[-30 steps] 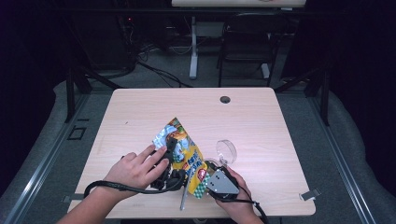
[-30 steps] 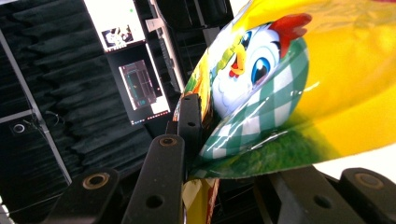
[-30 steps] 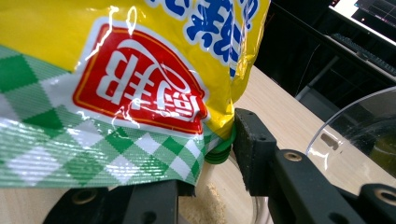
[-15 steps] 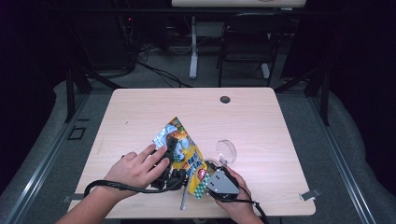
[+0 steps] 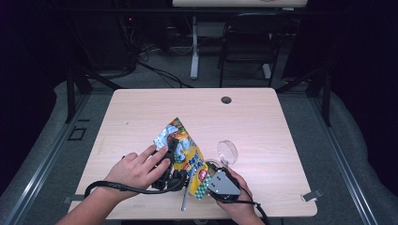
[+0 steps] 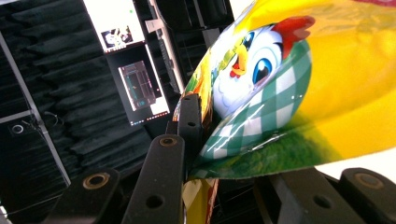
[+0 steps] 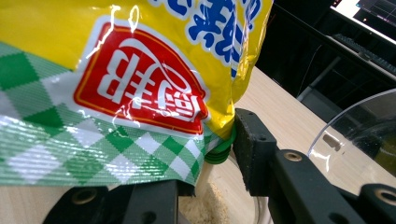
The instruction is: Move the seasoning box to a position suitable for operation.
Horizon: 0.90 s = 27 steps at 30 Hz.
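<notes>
— Where's the bag?

— The glossy yellow snack bag with green checks and a cartoon chicken (image 5: 184, 152) sits at the near middle of the pale wooden table (image 5: 263, 117), tilted, its silvery opened end pointing to the far left.

— And the grippers?

— The left gripper (image 5: 168, 174) grasps the bag's left side; in the left gripper view a black jaw presses against the foil (image 6: 261, 116). The right gripper (image 5: 206, 176) holds the bag's near right corner (the red label (image 7: 140, 88) sits just above its jaws), with a green cap (image 7: 219, 151) just beside the right jaw.

— Anything nearby?

— A clear round plastic container (image 5: 227, 152) just right of the bag, and a thin metal rod (image 5: 184, 197) lying near the table's near edge.
</notes>
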Tool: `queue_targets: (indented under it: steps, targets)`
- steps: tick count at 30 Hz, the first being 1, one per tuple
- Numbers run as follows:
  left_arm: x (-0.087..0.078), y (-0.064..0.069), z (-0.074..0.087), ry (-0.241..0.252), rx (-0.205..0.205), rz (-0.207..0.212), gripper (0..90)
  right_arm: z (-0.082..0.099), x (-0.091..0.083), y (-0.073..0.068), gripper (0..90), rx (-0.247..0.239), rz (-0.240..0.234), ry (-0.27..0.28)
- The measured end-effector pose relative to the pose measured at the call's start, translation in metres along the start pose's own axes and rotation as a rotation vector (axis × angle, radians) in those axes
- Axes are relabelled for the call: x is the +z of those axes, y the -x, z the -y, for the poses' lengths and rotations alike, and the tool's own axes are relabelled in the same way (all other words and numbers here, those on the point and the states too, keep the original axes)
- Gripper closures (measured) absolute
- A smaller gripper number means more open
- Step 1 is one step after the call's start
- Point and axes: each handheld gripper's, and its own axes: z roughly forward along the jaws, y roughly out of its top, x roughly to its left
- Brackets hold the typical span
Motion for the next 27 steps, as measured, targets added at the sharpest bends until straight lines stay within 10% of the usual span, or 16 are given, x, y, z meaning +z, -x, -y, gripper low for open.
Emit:
queue_targets:
  steps: [27]
  targets:
    - [-0.0005, -0.0006, -0.0008, -0.002, 0.005, -0.004, 78.0, 0.0002, 0.0, 0.0002, 70.3, 0.0, -0.001, 0.001]
